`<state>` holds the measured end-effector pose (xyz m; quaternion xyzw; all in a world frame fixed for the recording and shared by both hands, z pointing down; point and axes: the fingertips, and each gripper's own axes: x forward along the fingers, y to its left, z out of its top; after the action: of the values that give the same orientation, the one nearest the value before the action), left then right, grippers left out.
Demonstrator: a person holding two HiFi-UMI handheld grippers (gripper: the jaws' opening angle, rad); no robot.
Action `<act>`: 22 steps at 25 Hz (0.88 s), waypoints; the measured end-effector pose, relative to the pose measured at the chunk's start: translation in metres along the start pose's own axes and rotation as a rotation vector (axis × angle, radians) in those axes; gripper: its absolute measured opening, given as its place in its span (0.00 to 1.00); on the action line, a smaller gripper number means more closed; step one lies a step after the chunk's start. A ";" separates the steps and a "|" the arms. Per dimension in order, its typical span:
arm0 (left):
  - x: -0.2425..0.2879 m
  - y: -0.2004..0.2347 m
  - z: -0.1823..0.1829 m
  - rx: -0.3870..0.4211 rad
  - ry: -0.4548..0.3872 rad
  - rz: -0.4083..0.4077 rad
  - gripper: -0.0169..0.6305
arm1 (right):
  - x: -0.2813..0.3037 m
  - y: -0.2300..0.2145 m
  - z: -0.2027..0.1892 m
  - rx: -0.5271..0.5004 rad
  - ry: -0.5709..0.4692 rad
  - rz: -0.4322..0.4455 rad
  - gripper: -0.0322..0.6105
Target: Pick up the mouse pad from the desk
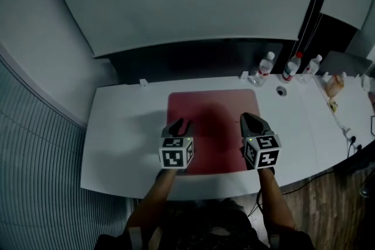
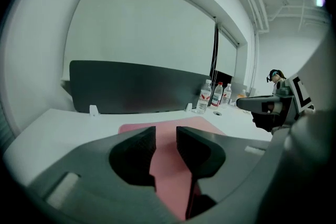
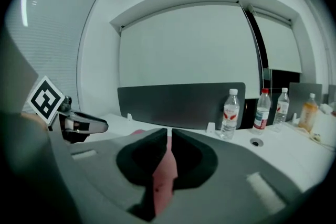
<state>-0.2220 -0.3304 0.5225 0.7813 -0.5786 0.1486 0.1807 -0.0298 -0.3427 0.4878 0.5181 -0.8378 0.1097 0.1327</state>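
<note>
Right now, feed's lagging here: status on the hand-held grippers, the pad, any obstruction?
Left hand-held gripper slightly open, empty; right hand-held gripper shut, empty. Pad flat on desk, not gripped. Bottles at back, off the pad.

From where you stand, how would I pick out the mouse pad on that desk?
Find the long white desk in front of the dark divider panel. In its middle lies the mouse pad, a wide rectangle. It is the only flat, dull-red sheet there; the bottles stand upright farther right.
</note>
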 end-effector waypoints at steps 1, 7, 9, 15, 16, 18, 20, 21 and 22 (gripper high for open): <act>0.001 0.002 -0.003 0.001 0.009 -0.003 0.19 | 0.000 -0.004 -0.004 0.003 0.007 -0.006 0.08; 0.009 0.020 -0.026 -0.025 0.075 -0.022 0.28 | 0.000 -0.021 -0.026 -0.003 0.054 -0.034 0.13; 0.013 0.026 -0.034 -0.033 0.097 -0.021 0.31 | 0.002 -0.025 -0.032 -0.003 0.069 -0.038 0.16; 0.027 0.039 -0.056 -0.068 0.143 -0.001 0.39 | 0.012 -0.044 -0.052 -0.019 0.114 -0.035 0.21; 0.029 0.041 -0.059 -0.073 0.151 0.003 0.40 | 0.014 -0.048 -0.057 -0.020 0.126 -0.033 0.22; 0.034 0.045 -0.067 -0.083 0.176 0.009 0.43 | 0.019 -0.056 -0.066 -0.016 0.145 -0.031 0.24; 0.040 0.049 -0.077 -0.091 0.211 0.015 0.47 | 0.023 -0.065 -0.073 -0.014 0.167 -0.033 0.27; 0.043 0.051 -0.081 -0.092 0.227 0.017 0.49 | 0.025 -0.069 -0.077 -0.018 0.179 -0.036 0.28; 0.045 0.052 -0.085 -0.091 0.239 0.020 0.50 | 0.026 -0.074 -0.080 -0.024 0.189 -0.037 0.29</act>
<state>-0.2605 -0.3441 0.6240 0.7431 -0.5669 0.2162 0.2824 0.0340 -0.3710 0.5754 0.5193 -0.8130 0.1458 0.2194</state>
